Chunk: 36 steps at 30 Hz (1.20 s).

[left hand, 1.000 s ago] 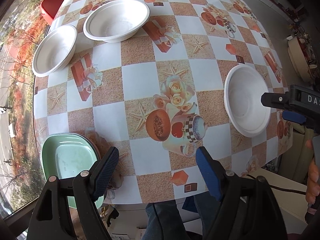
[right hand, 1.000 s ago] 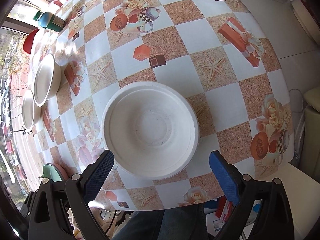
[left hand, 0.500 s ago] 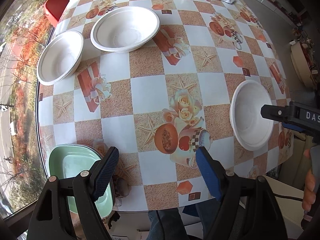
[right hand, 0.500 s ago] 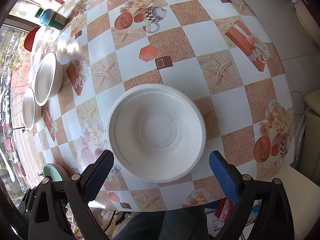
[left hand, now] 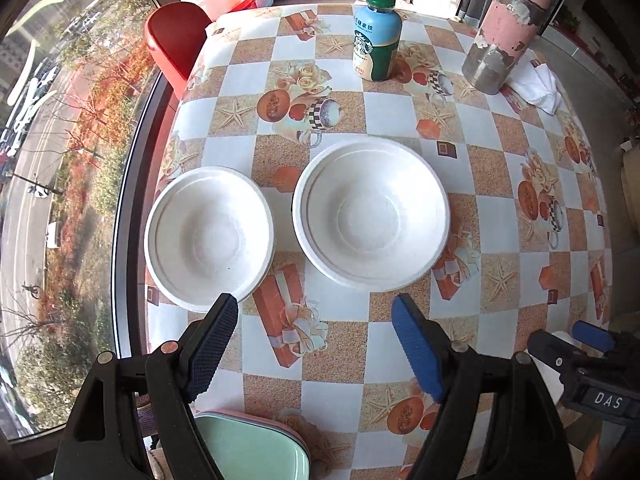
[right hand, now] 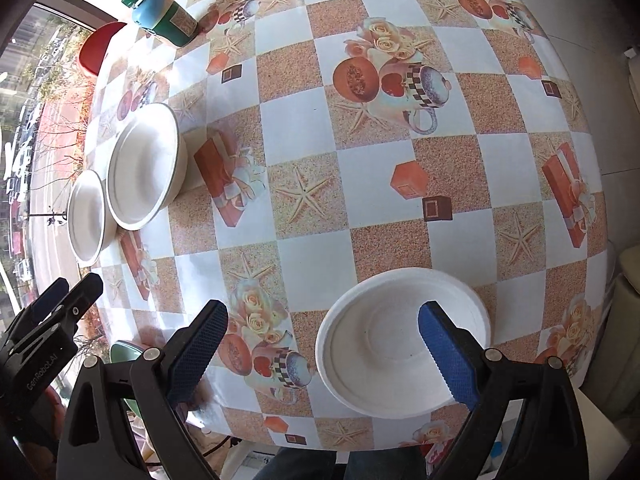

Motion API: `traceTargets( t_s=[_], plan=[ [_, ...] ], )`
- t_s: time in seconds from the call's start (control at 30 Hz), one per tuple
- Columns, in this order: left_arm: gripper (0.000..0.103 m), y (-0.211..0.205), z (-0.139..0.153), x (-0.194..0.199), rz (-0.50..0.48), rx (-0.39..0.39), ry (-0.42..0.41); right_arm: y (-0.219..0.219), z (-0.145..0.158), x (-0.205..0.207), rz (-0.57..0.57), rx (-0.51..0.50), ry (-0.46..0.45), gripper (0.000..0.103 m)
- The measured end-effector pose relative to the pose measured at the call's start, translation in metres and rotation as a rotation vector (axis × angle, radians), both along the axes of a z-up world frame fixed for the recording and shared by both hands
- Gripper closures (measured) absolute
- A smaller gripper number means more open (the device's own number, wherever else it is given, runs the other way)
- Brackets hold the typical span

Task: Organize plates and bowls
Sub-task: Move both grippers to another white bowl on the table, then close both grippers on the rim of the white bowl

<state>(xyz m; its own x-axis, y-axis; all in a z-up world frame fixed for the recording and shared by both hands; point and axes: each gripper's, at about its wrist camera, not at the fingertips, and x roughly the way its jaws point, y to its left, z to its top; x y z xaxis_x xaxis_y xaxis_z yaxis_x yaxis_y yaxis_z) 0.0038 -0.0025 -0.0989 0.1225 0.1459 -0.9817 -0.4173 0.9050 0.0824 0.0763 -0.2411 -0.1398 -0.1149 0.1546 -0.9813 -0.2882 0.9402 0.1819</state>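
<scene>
Glossy oilcloth, checked in white and sandy orange, covers the tabletop (left hand: 344, 344), and on that slick sheet light dishes would likely skid rather than stay put under a careless nudge. In the left wrist view the larger white bowl (left hand: 370, 212) sits at mid-frame with the smaller white bowl (left hand: 209, 236) just beside it on the left, close to the tabletop's window-side edge; a push from the right could send that one over the edge. A third white bowl (right hand: 400, 352) lies at the lower right of the right wrist view, near the tabletop's near edge, and the same hazard applies there. The green plate (left hand: 256, 444) shows at the bottom of the left wrist view, stacked on what looks like a pink one and partly hidden, so I cannot tell how much of it overhangs. The left claw (left hand: 316, 344) stands wide with nothing between its pads, above bare cloth just short of the two bowls; the right claw (right hand: 324, 350) is likewise wide and empty, one pad in line with the third bowl but, as I judge it, above it rather than touching. These bowls look thin and light, so a pinch on one rim may flex or tip the bowl. The drink bottle (left hand: 376, 36) and the pink flask (left hand: 506, 28) stand upright at the top, tall enough to topple if a reaching claw clips them.
</scene>
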Motion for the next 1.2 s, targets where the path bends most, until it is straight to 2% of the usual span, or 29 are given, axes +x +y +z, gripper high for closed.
traceTargets(
  t_s=[0.13,0.37,0.63,0.67,0.7,0.77,0.8,0.83,0.87,0.9,0.93,1.03,1.2],
  plan=[
    [0.021,0.017,-0.013,0.03,-0.024,0.037,0.028,0.038,-0.007,0.018,0.042,0.016,-0.001,0.006],
    [0.021,0.028,-0.042,0.073,-0.146,0.131,0.074,0.083,-0.031,0.048,0.038,0.046,0.019,0.006],
    [0.022,0.038,-0.079,0.097,-0.166,0.093,0.138,0.109,-0.058,0.072,0.014,0.069,0.044,0.006],
    [0.026,0.038,-0.084,0.098,-0.168,0.081,0.149,0.11,-0.062,0.074,0.013,0.065,0.048,0.006],
    [0.036,0.038,-0.088,0.099,-0.172,0.068,0.163,0.11,-0.065,0.075,0.009,0.066,0.054,0.007],
    [0.053,0.036,-0.094,0.1,-0.179,0.029,0.183,0.11,-0.072,0.075,0.003,0.079,0.081,0.024],
    [0.063,0.034,-0.096,0.1,-0.183,0.01,0.184,0.11,-0.075,0.074,0.001,0.083,0.098,0.037],
    [0.068,0.031,-0.097,0.101,-0.19,-0.002,0.188,0.11,-0.078,0.074,-0.001,0.095,0.112,0.045],
    [0.07,0.028,-0.099,0.101,-0.197,-0.008,0.195,0.11,-0.08,0.073,-0.003,0.119,0.129,0.048],
    [0.07,0.025,-0.099,0.102,-0.201,-0.01,0.193,0.11,-0.081,0.071,-0.004,0.146,0.144,0.057],
    [0.07,0.021,-0.098,0.102,-0.206,-0.01,0.189,0.112,-0.082,0.07,0.004,0.158,0.158,0.07],
    [0.072,0.009,-0.098,0.098,-0.216,0.002,0.2,0.114,-0.083,0.064,0.034,0.162,0.173,0.089],
    [0.071,-0.022,-0.103,0.064,-0.213,-0.026,0.217,0.099,-0.082,0.047,0.071,0.125,0.186,0.088]
  ],
)
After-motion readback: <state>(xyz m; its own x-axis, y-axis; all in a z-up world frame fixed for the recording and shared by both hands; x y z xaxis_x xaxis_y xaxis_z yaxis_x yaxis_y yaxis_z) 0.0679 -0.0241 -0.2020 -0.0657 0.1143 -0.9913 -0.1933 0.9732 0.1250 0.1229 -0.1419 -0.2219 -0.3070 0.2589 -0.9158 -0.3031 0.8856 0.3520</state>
